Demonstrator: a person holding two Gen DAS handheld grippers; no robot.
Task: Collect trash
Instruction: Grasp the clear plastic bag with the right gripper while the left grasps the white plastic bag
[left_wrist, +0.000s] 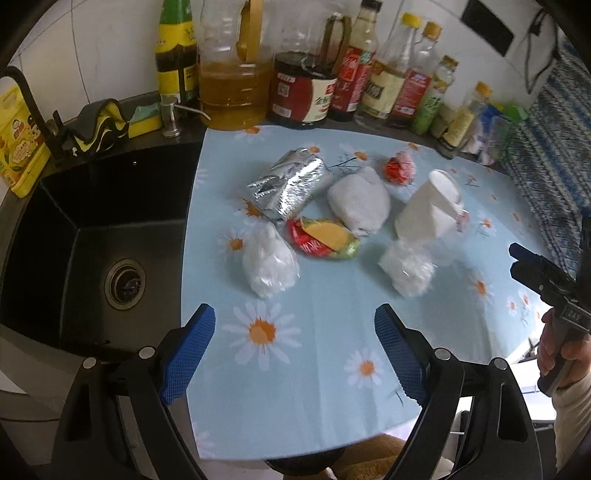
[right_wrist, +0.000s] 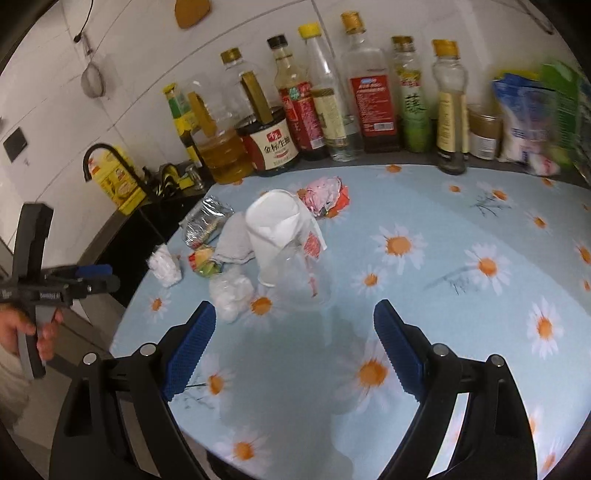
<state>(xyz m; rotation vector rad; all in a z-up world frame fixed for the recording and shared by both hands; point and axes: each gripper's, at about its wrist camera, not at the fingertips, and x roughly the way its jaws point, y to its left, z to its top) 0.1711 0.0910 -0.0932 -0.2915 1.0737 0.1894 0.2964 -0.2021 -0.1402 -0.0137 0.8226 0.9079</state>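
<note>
A pile of trash lies on the daisy-print cloth (left_wrist: 317, 369). It holds a silver foil bag (left_wrist: 288, 182) (right_wrist: 207, 219), a white crumpled wad (left_wrist: 360, 205), a clear cup stuffed with white paper (left_wrist: 428, 210) (right_wrist: 280, 236), a red and pink wrapper (left_wrist: 400, 168) (right_wrist: 327, 195), a red-yellow-green wrapper (left_wrist: 325, 236) (right_wrist: 205, 262) and two clear bags of white stuff (left_wrist: 267, 262) (left_wrist: 408, 269). My left gripper (left_wrist: 295, 317) hovers open short of the pile with nothing in it. My right gripper (right_wrist: 295, 310) is open too, just before the cup.
A black sink (left_wrist: 92, 229) with a black faucet (right_wrist: 107, 155) lies left of the cloth. Sauce and oil bottles (left_wrist: 306, 92) (right_wrist: 373, 107) line the back wall. Bagged goods (right_wrist: 528, 118) stand at the back right. The cloth's near edge (left_wrist: 295, 446) overhangs the counter.
</note>
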